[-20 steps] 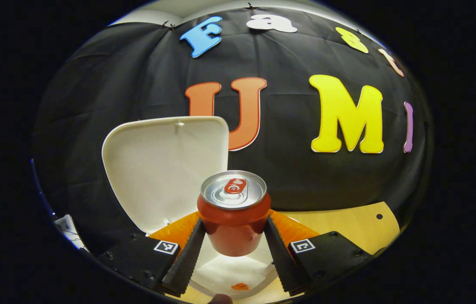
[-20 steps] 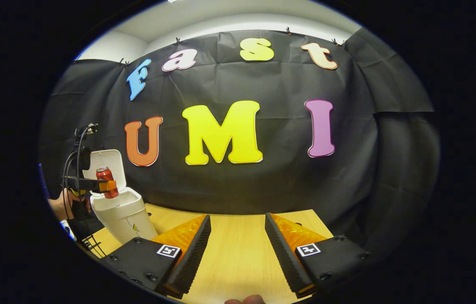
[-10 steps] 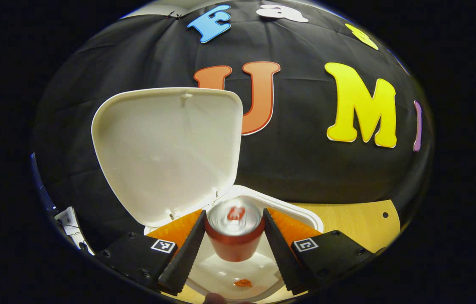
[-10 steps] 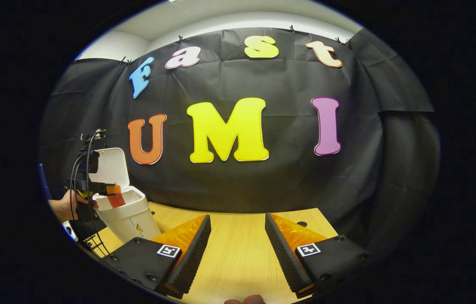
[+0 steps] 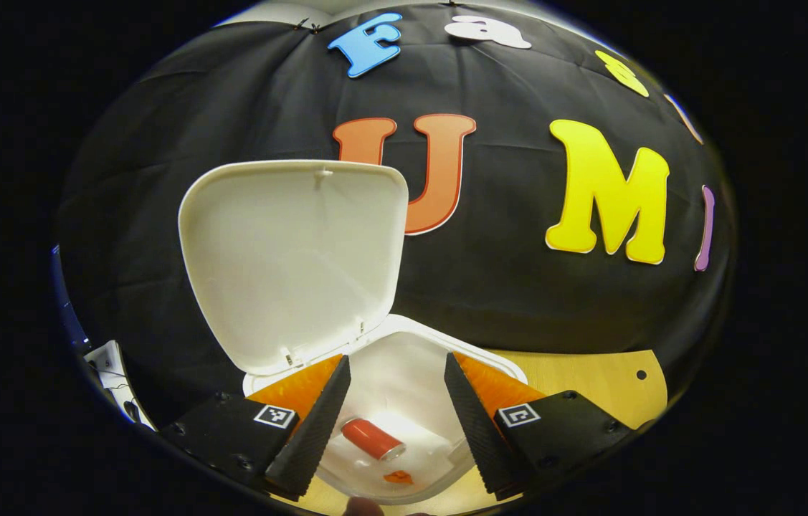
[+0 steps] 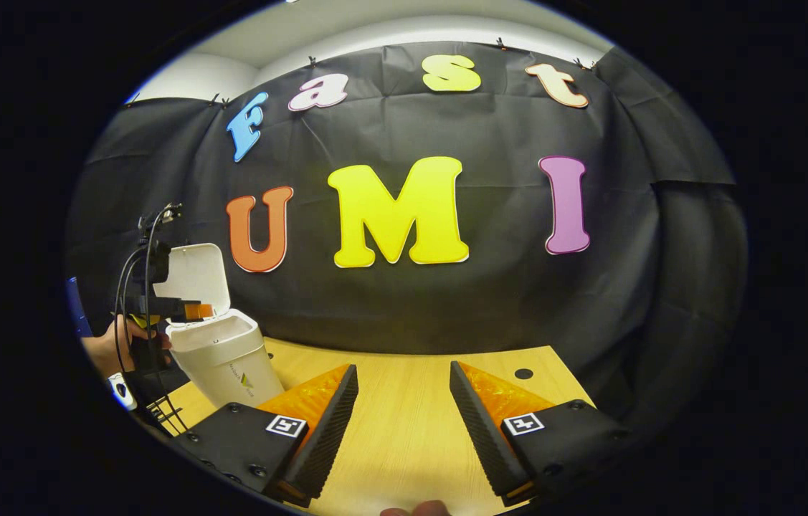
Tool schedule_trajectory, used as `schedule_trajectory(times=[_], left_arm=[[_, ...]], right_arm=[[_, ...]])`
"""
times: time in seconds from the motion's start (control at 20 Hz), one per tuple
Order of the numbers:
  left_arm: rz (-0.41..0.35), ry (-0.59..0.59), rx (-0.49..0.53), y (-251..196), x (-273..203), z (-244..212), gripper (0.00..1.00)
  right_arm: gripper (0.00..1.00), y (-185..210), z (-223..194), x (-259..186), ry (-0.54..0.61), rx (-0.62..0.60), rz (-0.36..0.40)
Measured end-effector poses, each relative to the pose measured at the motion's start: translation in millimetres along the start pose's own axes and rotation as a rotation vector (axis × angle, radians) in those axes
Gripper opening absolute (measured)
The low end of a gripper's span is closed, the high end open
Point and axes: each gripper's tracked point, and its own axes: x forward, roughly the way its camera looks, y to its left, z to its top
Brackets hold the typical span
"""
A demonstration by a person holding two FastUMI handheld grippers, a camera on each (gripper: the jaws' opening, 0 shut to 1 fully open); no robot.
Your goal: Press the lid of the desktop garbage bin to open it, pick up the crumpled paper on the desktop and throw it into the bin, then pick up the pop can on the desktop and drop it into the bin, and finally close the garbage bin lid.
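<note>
- The pop can lies on its side at the bottom of the garbage bin, well below the rim, its red body pointing across the white floor of the bin.
- Just beside the can, nearer the camera, sits a small orange patch; it is too small to tell what it is, possibly a mark on the bin.
- The lid stands raised and tilted back behind the opening, hinged at the bin's rear edge, its pale inner face turned toward the left gripper view.
- The left hand-held gripper hangs over the open bin with its fingers spread apart and nothing between them; the can shows in the gap far beneath.
- In the right gripper view the same bin stands at the left end of the table, and the left hand-held gripper is level with its rim, held by a hand with cables looping above it.
- The right hand-held gripper is well apart from the bin, over bare wood, its fingers spread wide and gripping nothing.
- A fingertip peeps in at the bottom edge of the right gripper view.
</note>
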Motion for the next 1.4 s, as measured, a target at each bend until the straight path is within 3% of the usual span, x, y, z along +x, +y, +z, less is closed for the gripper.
schedule_trajectory(times=[0.2, 0.45, 0.8, 1.0, 1.25, 1.4], left_arm=[[0.037, -0.052, -0.011, -5.7, -14.6, 20.6, 0.87], [0.096, -0.191, -0.055, -9.1, -19.1, 97.9, 0.88], [0.239, -0.298, -0.095, 18.4, -7.9, 172.5, 0.9], [0.34, -0.271, -0.092, 51.4, 7.8, 183.3, 0.91], [0.406, -0.232, -0.136, 74.0, 27.7, 187.8, 0.91], [0.407, -0.154, -0.172, 76.2, 43.2, 169.6, 0.91]], right_arm=[[0.84, -0.9, -1.3, -0.4, 0.001, 0.013, 0.008], [0.84, -11.3, 2.5, 1.2, -0.009, 0.038, 0.003], [0.84, -30.7, 14.8, 4.3, -0.026, 0.045, -0.016], [0.84, -31.1, 22.4, 10.0, -0.033, 0.041, -0.012], [0.83, -23.0, 26.6, 13.9, -0.033, 0.031, 0.009], [0.84, -23.9, 28.7, 14.5, -0.035, 0.028, 0.01]])
